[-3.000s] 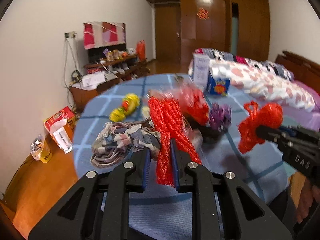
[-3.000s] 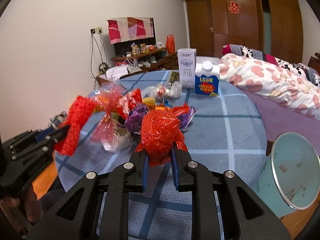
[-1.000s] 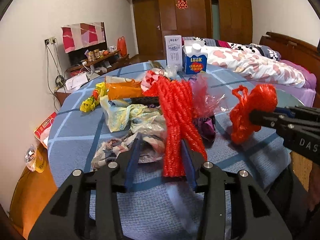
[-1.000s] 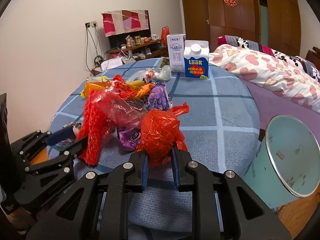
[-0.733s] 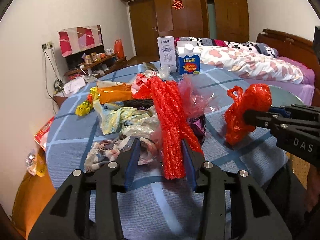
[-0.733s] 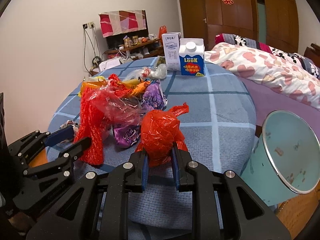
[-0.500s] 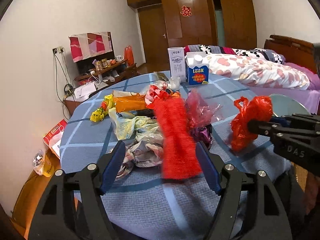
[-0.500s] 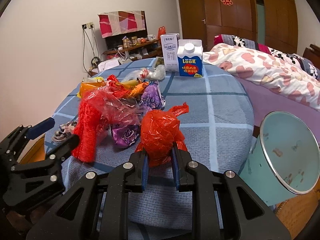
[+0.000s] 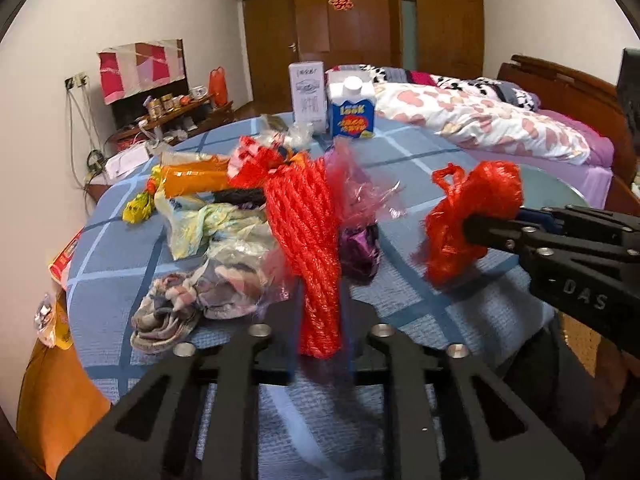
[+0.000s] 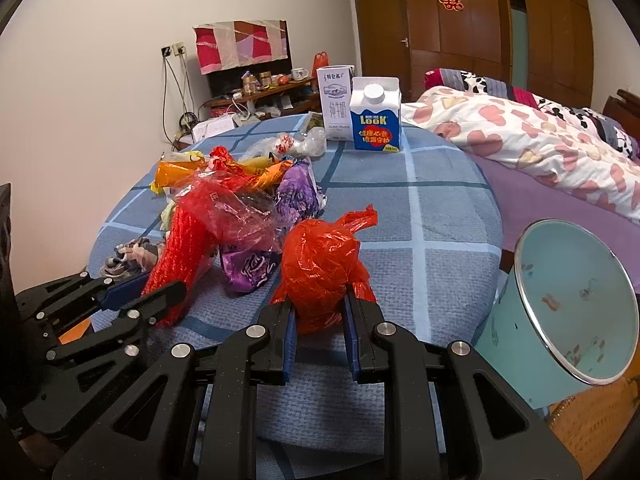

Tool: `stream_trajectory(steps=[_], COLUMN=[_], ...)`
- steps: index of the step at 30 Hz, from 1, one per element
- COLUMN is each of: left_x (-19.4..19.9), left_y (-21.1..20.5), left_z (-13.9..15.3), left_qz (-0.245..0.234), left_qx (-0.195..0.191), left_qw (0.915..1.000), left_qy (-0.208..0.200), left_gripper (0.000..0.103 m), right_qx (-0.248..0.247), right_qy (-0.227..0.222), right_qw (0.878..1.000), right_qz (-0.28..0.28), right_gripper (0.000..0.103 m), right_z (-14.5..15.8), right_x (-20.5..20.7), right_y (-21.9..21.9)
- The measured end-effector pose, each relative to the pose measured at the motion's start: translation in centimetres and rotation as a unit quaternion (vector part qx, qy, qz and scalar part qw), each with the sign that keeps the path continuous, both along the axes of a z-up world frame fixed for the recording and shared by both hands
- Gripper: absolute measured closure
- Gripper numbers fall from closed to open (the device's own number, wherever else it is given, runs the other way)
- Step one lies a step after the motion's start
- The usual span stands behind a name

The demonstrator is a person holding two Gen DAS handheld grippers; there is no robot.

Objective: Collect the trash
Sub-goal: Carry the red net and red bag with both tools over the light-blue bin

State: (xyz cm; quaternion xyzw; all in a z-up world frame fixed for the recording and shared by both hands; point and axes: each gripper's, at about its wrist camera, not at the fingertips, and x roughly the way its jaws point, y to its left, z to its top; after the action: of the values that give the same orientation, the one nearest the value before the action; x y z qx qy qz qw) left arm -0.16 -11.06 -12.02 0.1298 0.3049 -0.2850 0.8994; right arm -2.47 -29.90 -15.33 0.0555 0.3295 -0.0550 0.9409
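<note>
A red foam net (image 9: 312,240) stands upright between my left gripper's (image 9: 320,314) blurred fingers, whose jaws are closing tight on its lower end. In the right wrist view the left gripper (image 10: 148,288) pinches that net (image 10: 176,252) just above the blue checked tablecloth (image 10: 440,208). My right gripper (image 10: 320,314) is shut on a crumpled red plastic bag (image 10: 320,268), held over the table's near edge. The bag (image 9: 472,216) also shows at the right of the left wrist view. A pale teal bin (image 10: 576,304) stands beside the table at the right.
Several pieces of trash lie on the cloth: an orange wrapper (image 9: 192,178), a purple bag (image 10: 296,192), red cellophane (image 10: 232,208), a patterned rag (image 9: 188,304). Two cartons (image 10: 375,116) stand at the far edge. A bed (image 10: 540,144) is on the right.
The left jaws opened wide around the red net half a second ago and have closed on it again. The right gripper and its bag stayed put.
</note>
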Motion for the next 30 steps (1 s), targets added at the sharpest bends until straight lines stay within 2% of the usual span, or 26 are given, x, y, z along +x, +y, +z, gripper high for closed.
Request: stream_trajectory(steps=[4, 7, 10, 18, 30], left_x=[-0.1, -0.7, -0.8, -0.4, -0.3], left_y=[0.8, 1.5, 1.1, -4.1, -11.7], left_z=[2.0, 4.8, 6.3, 6.4, 6.5], left_qz=[0.009, 0.023, 0.024, -0.030, -0.102], left_qx=[-0.021, -0.038, -0.041, -0.027, -0.018], left_qw=[0.9997, 0.9979, 0.9967, 0.9975, 0.9933], left_qy=[-0.008, -0.047, -0.066, -0.057, -0.052], left_gripper=[0.091, 0.091, 0.091, 0.091, 0.091], right_qx=[-0.001, -0.006, -0.005, -0.014, -0.017], right_qy=[-0.015, -0.028, -0.033, -0.032, -0.034], right_qw=[1.000, 1.000, 0.999, 0.998, 0.992], right_qz=[-0.001, -0.002, -0.010, -0.051, -0.120], right_gripper=[0.082, 0.082, 0.082, 0.082, 0.082], right_z=[1.4, 2.8, 3.7, 4.4, 4.8], right_x=[-0.5, -1.1, -1.3, -2.0, -3.4], right_y=[-0.3, -0.4, -1.3, -4.9, -11.1])
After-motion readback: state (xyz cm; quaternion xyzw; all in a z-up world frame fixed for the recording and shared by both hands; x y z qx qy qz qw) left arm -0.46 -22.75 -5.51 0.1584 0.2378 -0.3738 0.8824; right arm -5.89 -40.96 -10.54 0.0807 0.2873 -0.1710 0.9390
